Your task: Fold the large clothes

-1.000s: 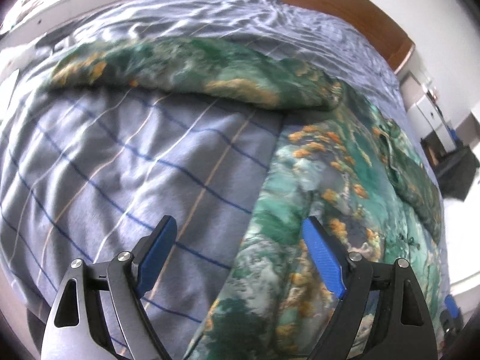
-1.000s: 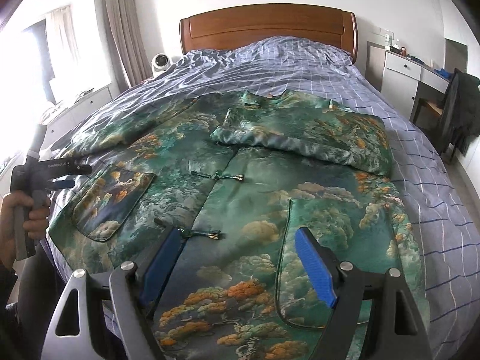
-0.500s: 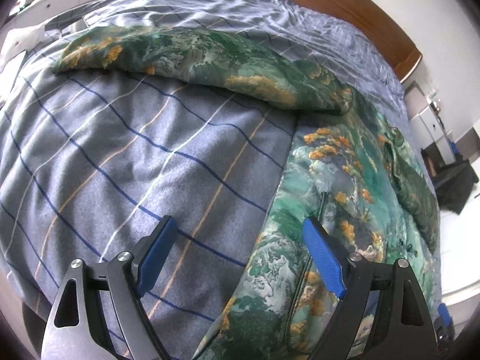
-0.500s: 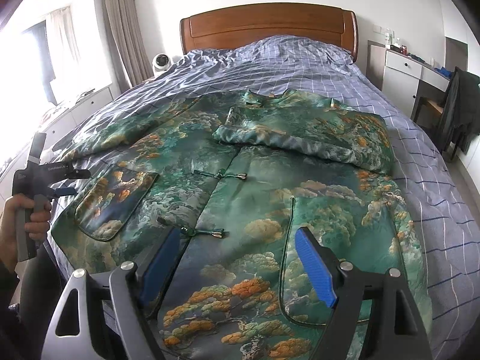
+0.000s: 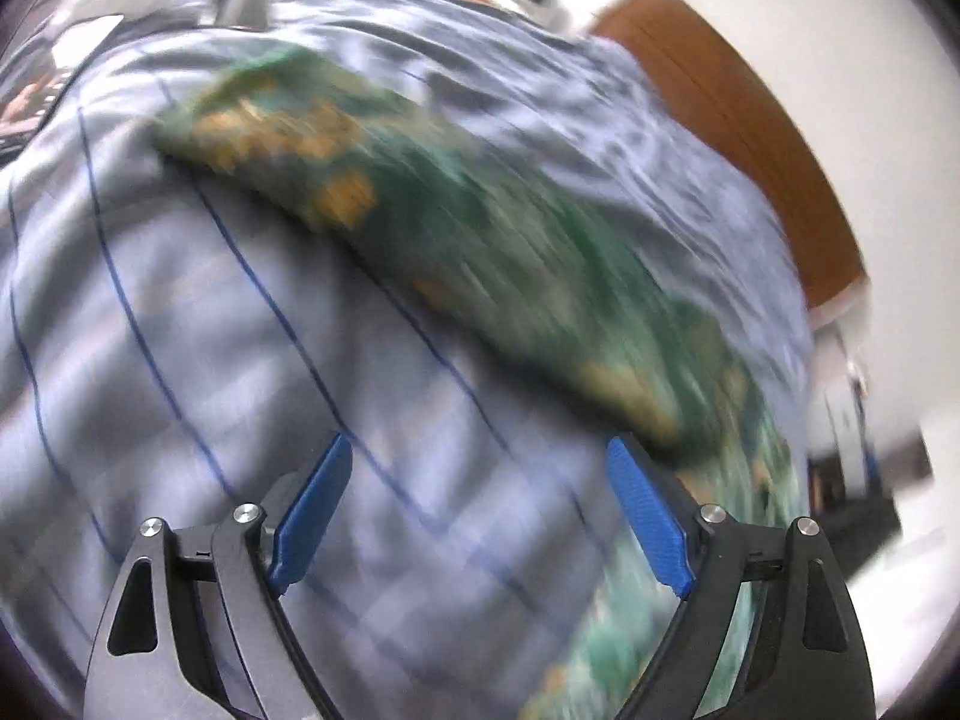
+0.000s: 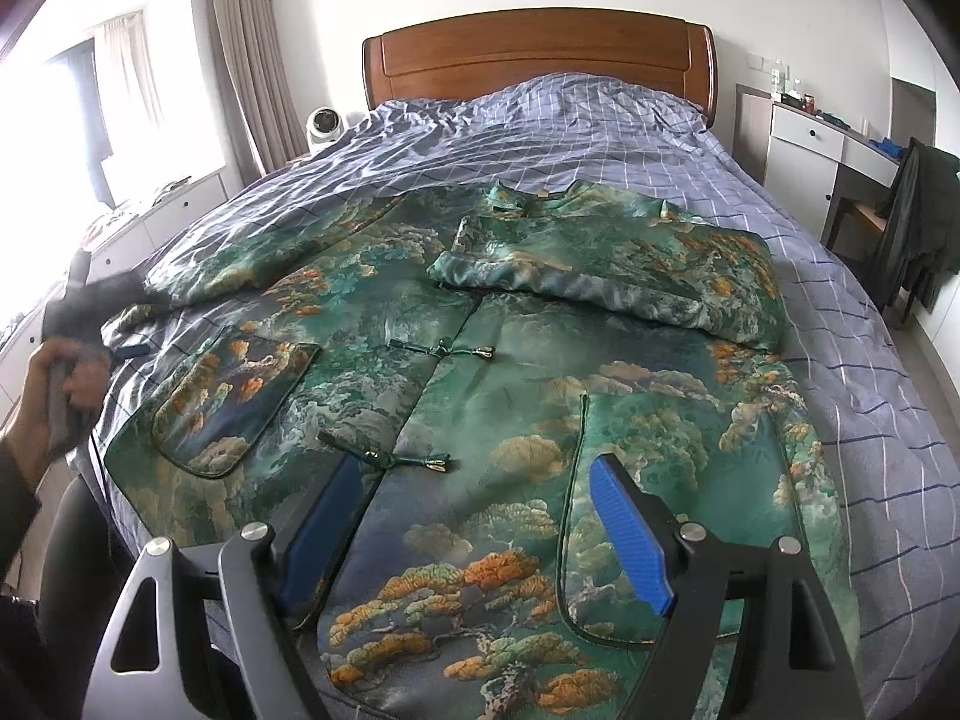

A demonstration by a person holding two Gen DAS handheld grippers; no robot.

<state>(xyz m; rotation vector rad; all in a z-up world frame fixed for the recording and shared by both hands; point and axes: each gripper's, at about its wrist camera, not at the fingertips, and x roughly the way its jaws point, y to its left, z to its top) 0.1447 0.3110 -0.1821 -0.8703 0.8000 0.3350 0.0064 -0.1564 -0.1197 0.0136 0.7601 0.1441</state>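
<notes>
The right gripper [image 6: 474, 531] hangs with its blue pads spread wide and nothing between them, just above the near hem of the green jacket [image 6: 480, 396], pointing up the garment toward the headboard [image 6: 540, 54]. The left gripper [image 5: 480, 516] is likewise spread and empty; its own view is badly smeared, showing mostly checked bedcover [image 5: 210, 330] between the pads, with the jacket's left sleeve [image 5: 456, 228] running across the picture beyond them, apart from the pads. In the right wrist view that gripper appears as a blurred dark shape in the person's left hand [image 6: 63, 381] at the bed's left edge, near the end of that sleeve [image 6: 252, 258]; whether it touches the cloth cannot be told. The jacket lies front up and spread flat on the bedcover, collar [image 6: 531, 195] toward the headboard, hem away from it, frog fastenings [image 6: 444, 351] closed down the middle. The right sleeve [image 6: 600, 276] is already laid across the chest; the left one is stretched out toward the window side, away from the headboard's centre line. The cloth looks like a glossy brocade: soft, probably light and fairly slick, so it will likely slide and sag unless pinched firmly. The outstretched cuff seems the sensible place to grip, taking both layers near the seam, so the sleeve can be carried over the body without dragging the rest askew.
</notes>
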